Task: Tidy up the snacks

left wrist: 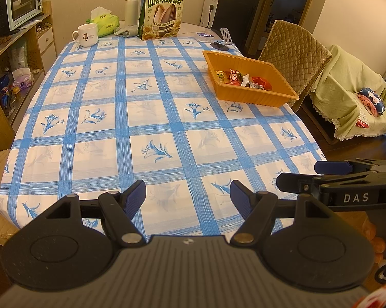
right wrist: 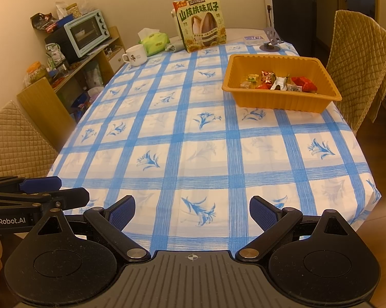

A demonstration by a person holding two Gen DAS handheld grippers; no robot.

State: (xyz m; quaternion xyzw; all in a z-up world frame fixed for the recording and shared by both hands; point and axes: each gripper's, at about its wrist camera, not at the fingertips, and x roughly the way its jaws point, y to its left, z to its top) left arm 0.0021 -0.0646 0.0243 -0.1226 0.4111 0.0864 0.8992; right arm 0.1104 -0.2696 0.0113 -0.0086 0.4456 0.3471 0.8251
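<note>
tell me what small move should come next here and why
Probably none beyond a final check, or reaching the right gripper toward the orange tray. The wrapped snacks all lie inside the tray, and no loose snack shows on the checked tablecloth. Both the right and the left gripper hang open and empty over the near table edge. Only the big seed bag stands outside.

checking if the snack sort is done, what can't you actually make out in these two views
- Orange tray, left wrist view: its near wall hides part of the floor and the wrapped snacks there.
- Wrapped snacks, right wrist view: labels too small to read; overlapping, so no sure count.
- Sunflower seed bag: whether it is opened cannot be told.
- Right gripper, left wrist view: cut off by the right edge.
</note>
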